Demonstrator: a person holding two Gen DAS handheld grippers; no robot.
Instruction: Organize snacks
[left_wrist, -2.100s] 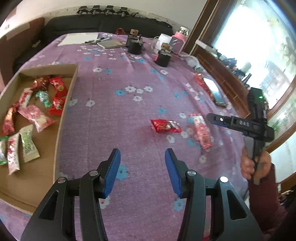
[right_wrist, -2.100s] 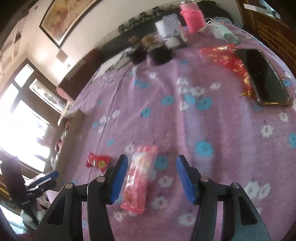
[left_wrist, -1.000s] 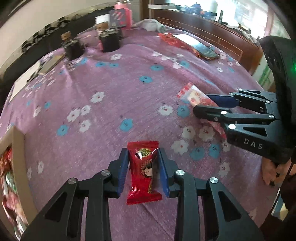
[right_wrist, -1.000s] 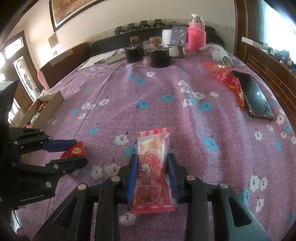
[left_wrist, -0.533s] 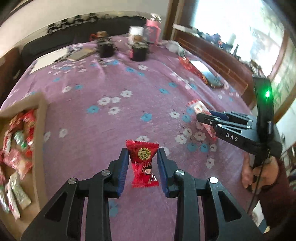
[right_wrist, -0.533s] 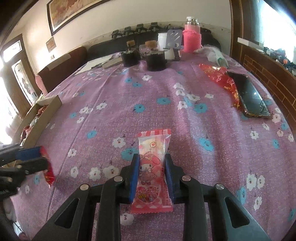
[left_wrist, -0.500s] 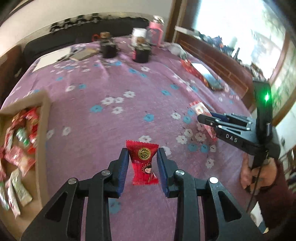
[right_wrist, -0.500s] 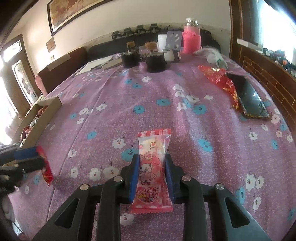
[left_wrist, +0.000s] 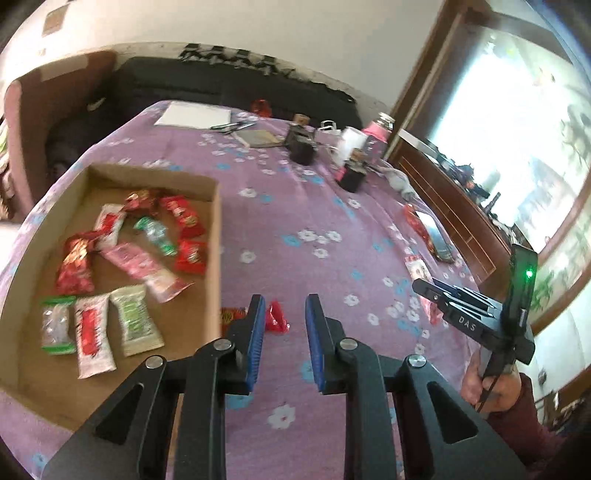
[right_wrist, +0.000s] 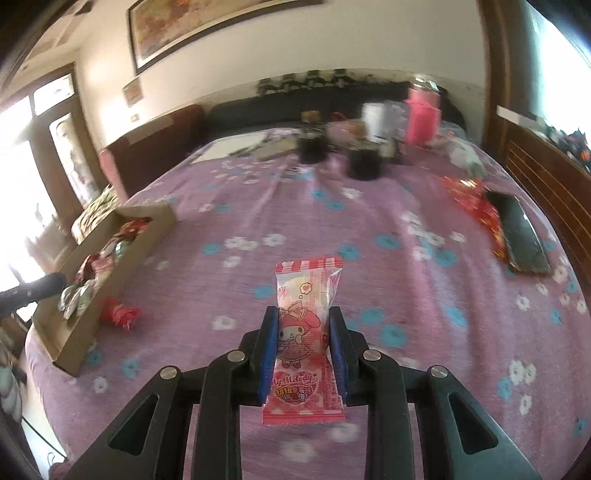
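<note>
Pink wrapper first: your right gripper (right_wrist: 303, 354) has its blue pads pressed against both sides of the pink Melody snack (right_wrist: 303, 343), which stands upright between them, lifted off the purple flowered cloth (right_wrist: 369, 229). Your left gripper (left_wrist: 283, 325) is spread apart and holds nothing; the red candy (left_wrist: 275, 317) lies on the cloth just outside the cardboard box (left_wrist: 216, 236), close by the near wall (a second red-and-yellow wrapper seems to peek out beside it, partly hidden by the finger). The box already holds a scatter of wrapped snacks, and it sits well to your left of the right gripper. To do this well, carry the pink packet over the box wall with room to spare, hold the squeeze until the packet is above bare cardboard, then let go low so it lands flat and does not bounce out. I judge the red candy fell short, so bring the left jaws down either side of it, keep clear of the wall, and lift it over.
</note>
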